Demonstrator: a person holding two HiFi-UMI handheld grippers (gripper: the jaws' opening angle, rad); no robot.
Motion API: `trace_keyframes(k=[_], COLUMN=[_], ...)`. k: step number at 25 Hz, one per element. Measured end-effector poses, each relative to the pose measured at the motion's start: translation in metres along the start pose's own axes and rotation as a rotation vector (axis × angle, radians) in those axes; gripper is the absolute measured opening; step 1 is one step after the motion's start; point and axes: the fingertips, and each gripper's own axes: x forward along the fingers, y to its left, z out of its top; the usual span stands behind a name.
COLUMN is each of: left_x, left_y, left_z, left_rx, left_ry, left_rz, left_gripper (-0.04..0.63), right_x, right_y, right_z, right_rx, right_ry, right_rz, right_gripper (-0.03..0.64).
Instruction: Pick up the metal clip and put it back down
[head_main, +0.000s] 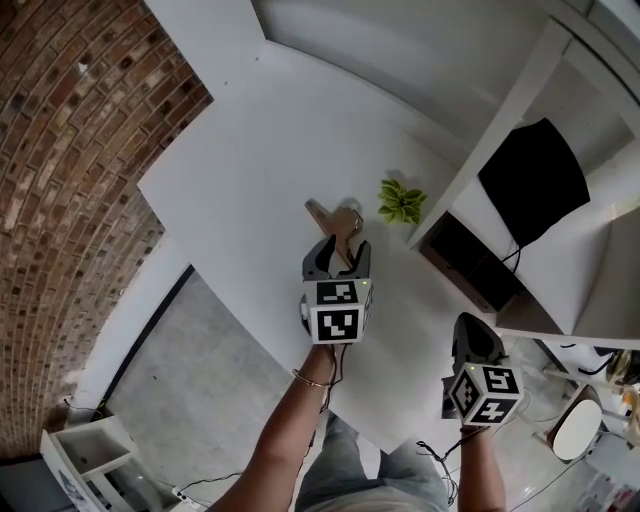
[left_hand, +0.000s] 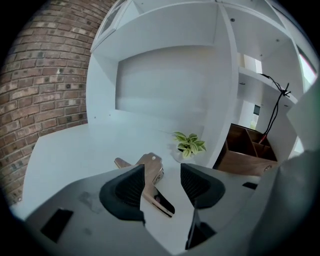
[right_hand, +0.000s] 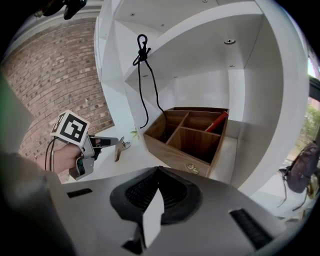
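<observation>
The metal clip (head_main: 337, 220) lies on the white table (head_main: 250, 190), bronze-coloured, with its handles spread. My left gripper (head_main: 343, 252) is just behind it, low over the table. In the left gripper view the clip (left_hand: 152, 167) sits in the gap between the jaws of my left gripper (left_hand: 162, 173), close to the left pad (left_hand: 131, 186) and clear of the right one; the jaws stand open. My right gripper (head_main: 470, 330) hangs off to the right near the table's edge. The right gripper (right_hand: 157, 176) has its pads pressed together with nothing held.
A small green plant (head_main: 401, 201) stands just right of the clip, against the white shelf unit (head_main: 500, 110). A wooden divided box (right_hand: 187, 137) sits in the lower shelf, a black cable (right_hand: 145, 75) hanging above it. A brick wall (head_main: 60, 200) is on the left.
</observation>
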Motion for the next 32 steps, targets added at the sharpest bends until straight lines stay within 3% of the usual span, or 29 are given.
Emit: trace_keyframes(k=[6,13,32], left_x=[0.022,0.036,0.062], left_y=[-0.001,0.005,0.016], left_z=[0.002,-0.003,-0.011], left_rx=[0.069,0.144,0.209], left_ry=[0.009,0.087,0.17], left_rz=[0.056,0.12,0.151], left_gripper=[0.222,0.222,0.221], right_x=[0.0,-0.002,-0.003], right_y=[-0.01,-0.016,-0.025], right_z=[-0.007,-0.011,-0.022], right_rx=[0.014,0.015,0.011], right_ry=[0.014,0.029,0.051], right_rz=[-0.008,-0.011,-0.004], right_gripper=[0.002,0.002,0.002])
